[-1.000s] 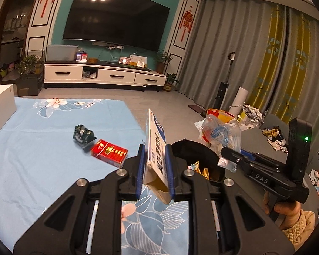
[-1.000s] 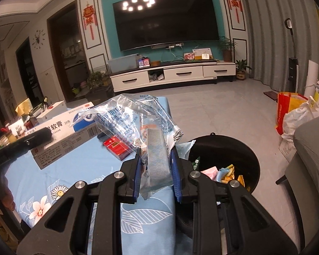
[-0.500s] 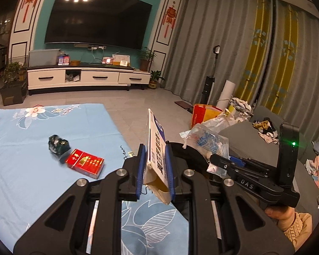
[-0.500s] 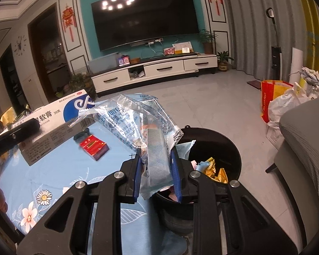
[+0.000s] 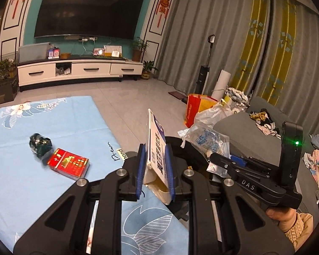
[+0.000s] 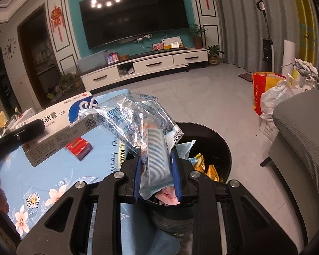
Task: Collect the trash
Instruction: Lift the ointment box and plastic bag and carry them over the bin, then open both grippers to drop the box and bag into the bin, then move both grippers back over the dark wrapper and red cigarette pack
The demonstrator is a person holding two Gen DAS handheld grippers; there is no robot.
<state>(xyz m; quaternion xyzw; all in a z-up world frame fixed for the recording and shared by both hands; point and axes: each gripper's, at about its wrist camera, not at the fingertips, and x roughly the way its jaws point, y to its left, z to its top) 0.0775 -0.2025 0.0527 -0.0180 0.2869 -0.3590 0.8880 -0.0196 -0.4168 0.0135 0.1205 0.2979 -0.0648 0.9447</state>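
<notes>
Left wrist view: the left gripper [image 5: 154,170] is clenched on a white and blue ointment carton [image 5: 156,148], held on edge with its open flap toward the camera. The carton hangs past the edge of a table under a pale blue floral tablecloth [image 5: 53,116], in front of the black rim of a trash bin [image 5: 193,155]. On the cloth lie a red cigarette pack [image 5: 69,163] and, just beside it, a crumpled dark green wrapper [image 5: 39,145]. To the right, the right gripper [image 5: 221,161], carried by a hand [image 5: 282,214] in a knitted cuff, grasps a crinkled clear plastic wrapper [image 5: 206,138] near the bin's rim.

Right wrist view: the right gripper [image 6: 156,170] pinches the clear plastic wrapper [image 6: 138,123], whose lower end hangs between the blue pads [image 6: 174,170]. It is directly over the near rim of the round black trash bin [image 6: 214,140], which stands on the tiled floor against the table edge and already contains yellow and pink wrappers [image 6: 204,165]. At left, the ointment carton [image 6: 59,125] is seen side-on in the left gripper [image 6: 35,128], above the tablecloth [image 6: 42,180] and the red cigarette pack [image 6: 78,146]. A grey sofa [image 6: 304,138] stands to the right of the bin.
</notes>
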